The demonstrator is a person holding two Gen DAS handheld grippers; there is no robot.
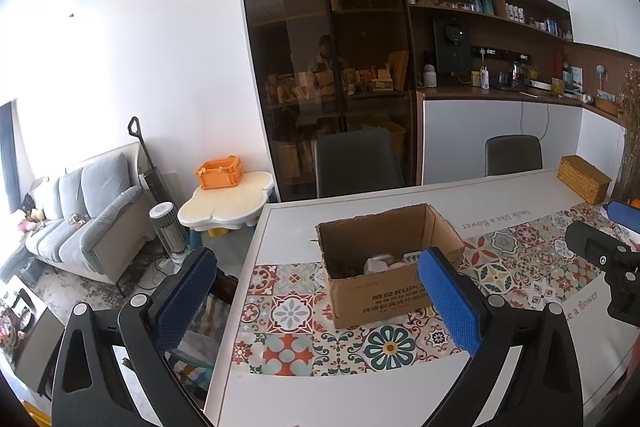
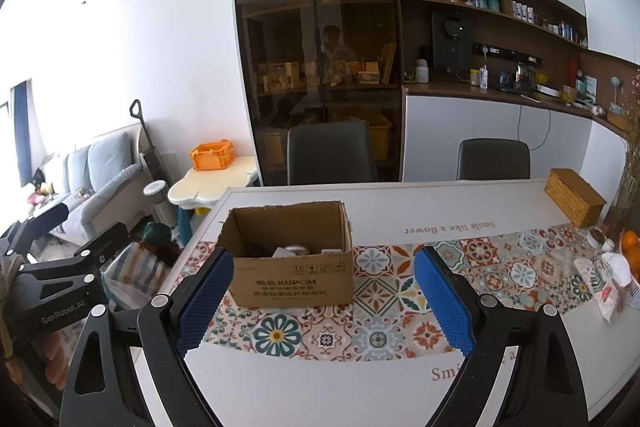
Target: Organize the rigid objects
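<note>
An open cardboard box (image 1: 380, 291) stands on the patterned table runner (image 1: 380, 343); white items (image 1: 378, 263) lie inside it. It also shows in the right wrist view (image 2: 292, 287) with white items (image 2: 290, 251) inside. My left gripper (image 1: 316, 299) is open and empty, held above the table's left front corner, short of the box. My right gripper (image 2: 324, 301) is open and empty, in front of the box. The right gripper's body shows in the left wrist view (image 1: 608, 259); the left one's shows in the right wrist view (image 2: 52, 279).
A wicker box (image 2: 574, 197) sits at the table's far right. Oranges (image 2: 632, 247) and small packets (image 2: 604, 283) lie at the right edge. Two dark chairs (image 2: 332, 153) stand behind the table. A striped bag (image 2: 136, 275) sits left of the table, a sofa (image 1: 84, 223) beyond.
</note>
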